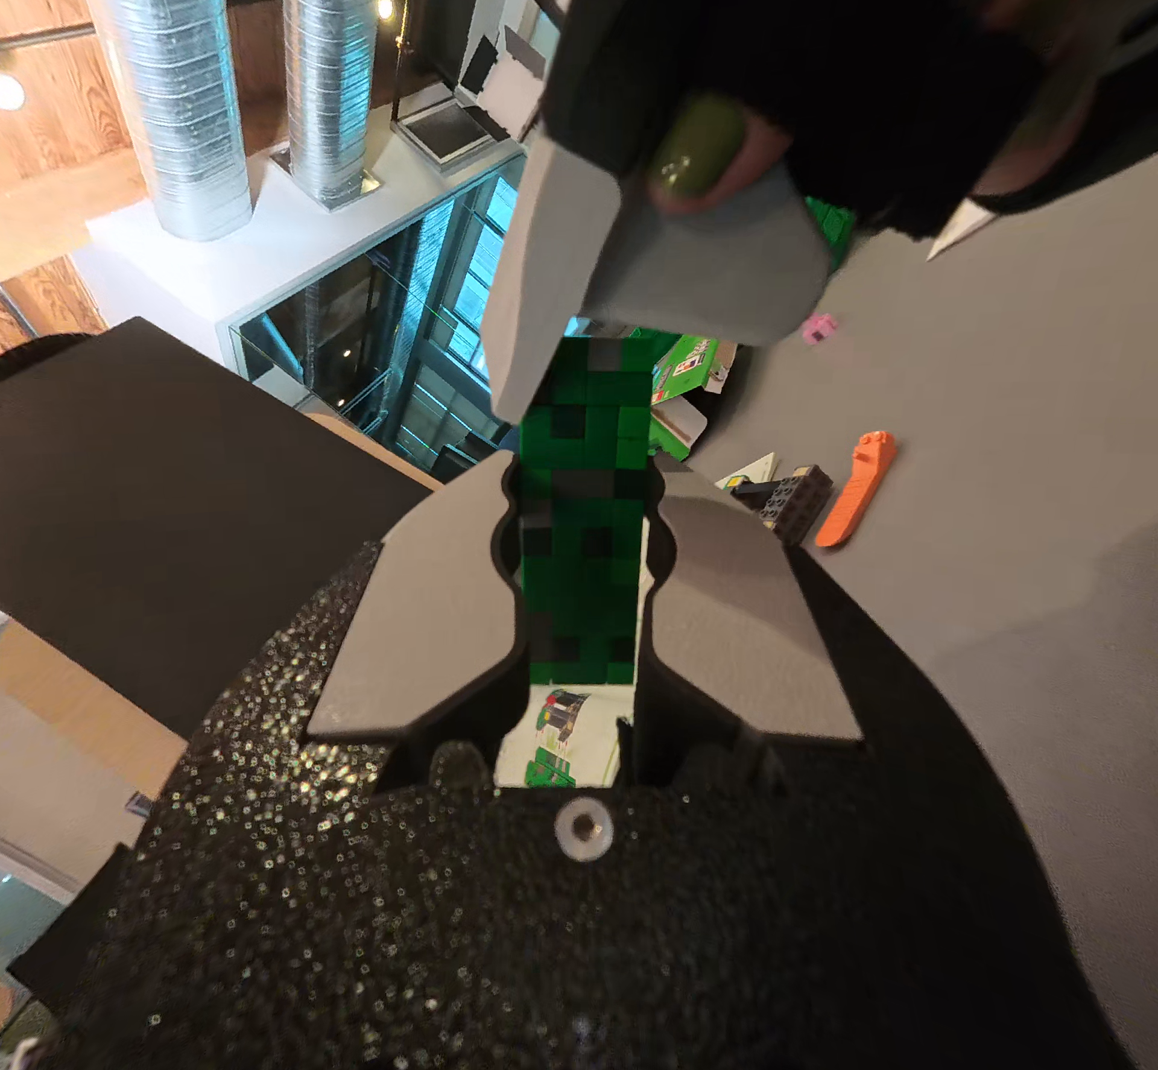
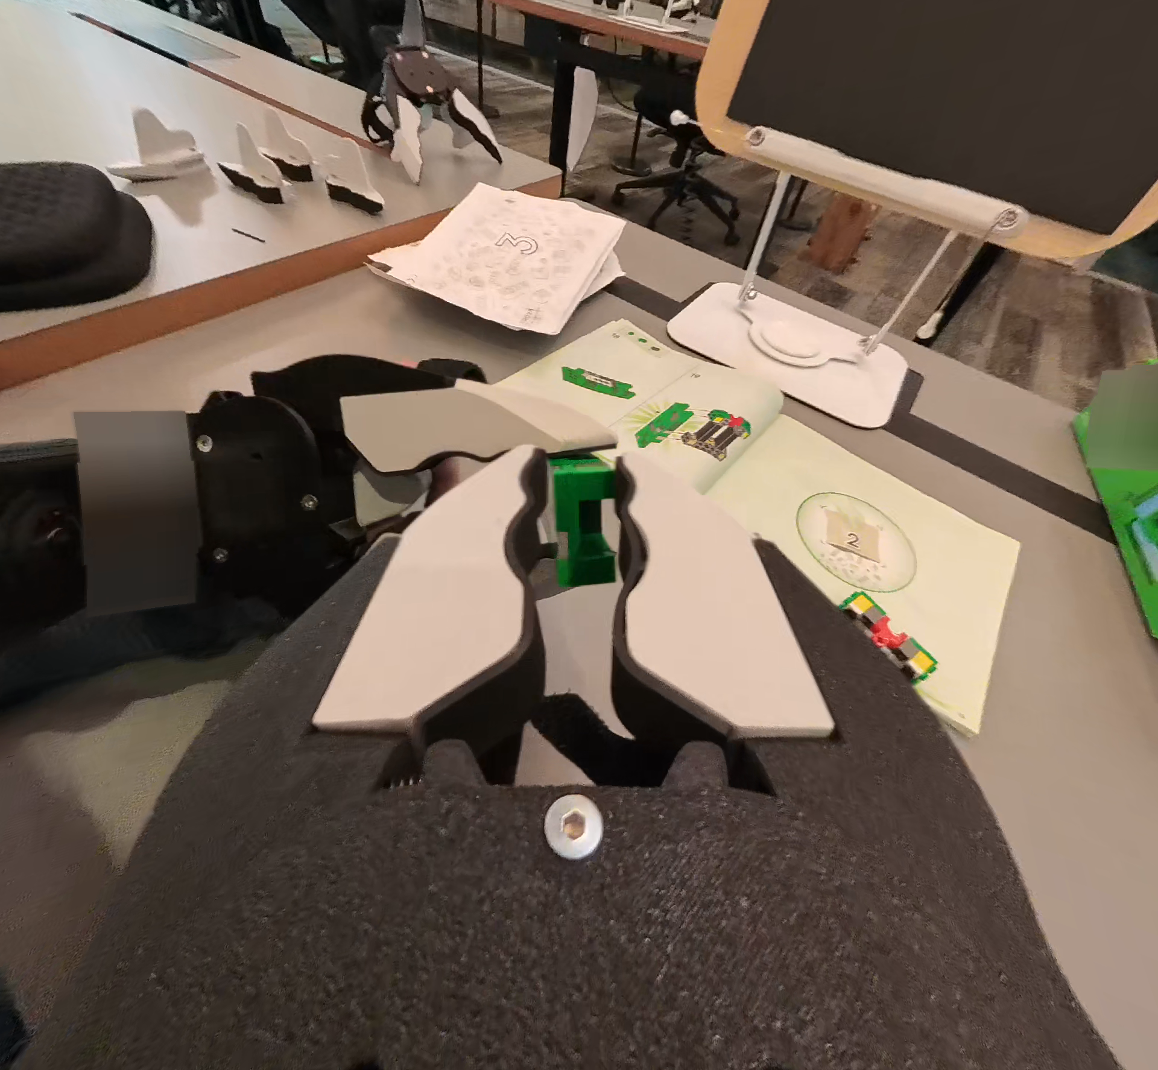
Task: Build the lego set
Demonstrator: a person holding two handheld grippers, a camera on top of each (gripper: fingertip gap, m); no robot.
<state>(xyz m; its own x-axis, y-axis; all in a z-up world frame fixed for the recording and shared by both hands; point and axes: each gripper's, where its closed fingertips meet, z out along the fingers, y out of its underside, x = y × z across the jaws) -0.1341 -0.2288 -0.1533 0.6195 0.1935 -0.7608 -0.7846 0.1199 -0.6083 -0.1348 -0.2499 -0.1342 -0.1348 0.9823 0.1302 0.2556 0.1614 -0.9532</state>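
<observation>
Grey table [image 2: 376, 325], booklet [image 2: 814, 507], office chairs [image 2: 683, 175]

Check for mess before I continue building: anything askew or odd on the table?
Mostly tidy. The white paper parts bags lie crumpled in a loose pile beyond the open instruction booklet, and a small pink piece sits alone on the grey tabletop.

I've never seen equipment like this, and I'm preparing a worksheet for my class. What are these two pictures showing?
There is no robot here. A person holds a two-finger gripper in each hand, each with a camera looking along its jaws. One picture is from the left gripper, the other from the right gripper. Both seem closed on one green-and-dark blocky brick panel. On the grey table lie an open pale-green instruction booklet, a white paper bag, an orange plastic brick separator and a small red-yellow-grey brick assembly.
</observation>
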